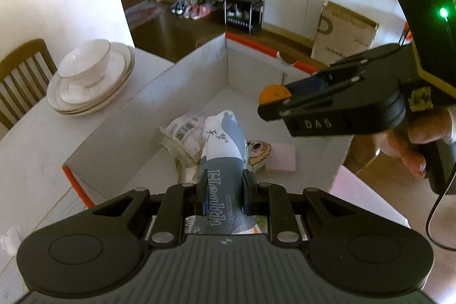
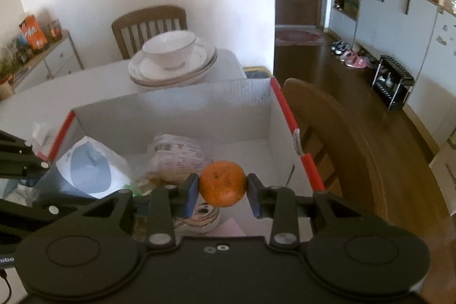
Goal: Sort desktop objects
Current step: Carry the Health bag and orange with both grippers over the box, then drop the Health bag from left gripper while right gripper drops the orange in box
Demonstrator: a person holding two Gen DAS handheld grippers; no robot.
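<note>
My left gripper (image 1: 223,190) is shut on a grey and white "Health" tissue pack (image 1: 225,161) and holds it over the near edge of the open white cardboard box (image 1: 176,81). My right gripper (image 2: 223,191) is shut on an orange (image 2: 223,183) and holds it above the same box (image 2: 176,110); it shows in the left wrist view (image 1: 270,101) over the box's right side. Inside the box lie a clear snack bag (image 1: 185,133), a cartoon-face item (image 1: 258,153) and a pink pad (image 1: 282,157).
A white bowl (image 1: 85,63) on stacked plates (image 1: 88,93) stands on the table left of the box. Wooden chairs (image 2: 148,24) stand at the far side and at the right (image 2: 342,138). Cabinets and a shoe rack (image 1: 242,10) lie beyond.
</note>
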